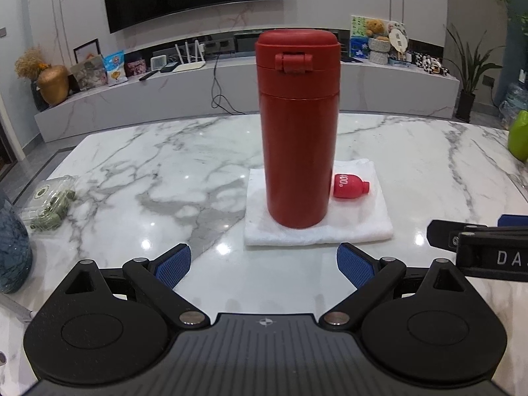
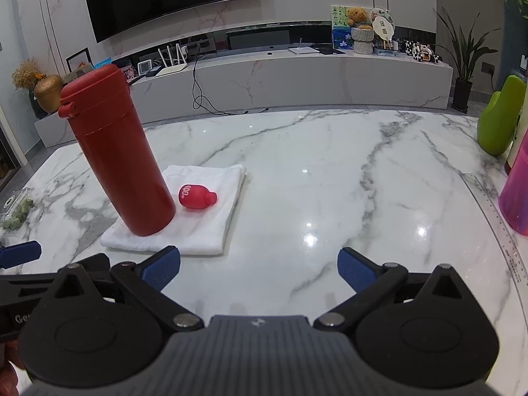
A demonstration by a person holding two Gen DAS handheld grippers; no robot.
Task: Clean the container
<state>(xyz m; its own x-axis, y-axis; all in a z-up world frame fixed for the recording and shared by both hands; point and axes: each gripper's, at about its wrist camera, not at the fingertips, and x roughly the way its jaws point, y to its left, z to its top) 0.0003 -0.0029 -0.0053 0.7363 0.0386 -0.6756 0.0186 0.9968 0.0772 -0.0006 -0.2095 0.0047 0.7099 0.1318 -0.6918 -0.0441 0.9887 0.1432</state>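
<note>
A tall red flask (image 1: 298, 132) with its hinged lid closed stands upright on a folded white towel (image 1: 356, 224) on the marble table (image 1: 158, 165). Beside it on the towel lies a small red bottle (image 1: 350, 184) on its side. My left gripper (image 1: 264, 264) is open, just short of the towel, facing the flask with nothing between its blue pads (image 1: 173, 264). In the right wrist view the flask (image 2: 118, 151), small bottle (image 2: 196, 195) and towel (image 2: 214, 231) sit ahead to the left. My right gripper (image 2: 259, 269) stands open over bare marble, to the right of the towel.
A clear box of green items (image 1: 49, 203) and a dark blue vase (image 1: 13, 250) sit at the table's left edge. A green vase (image 2: 500, 118) and a pink container (image 2: 516, 191) stand at the right edge. A low TV bench (image 1: 231, 89) runs behind the table.
</note>
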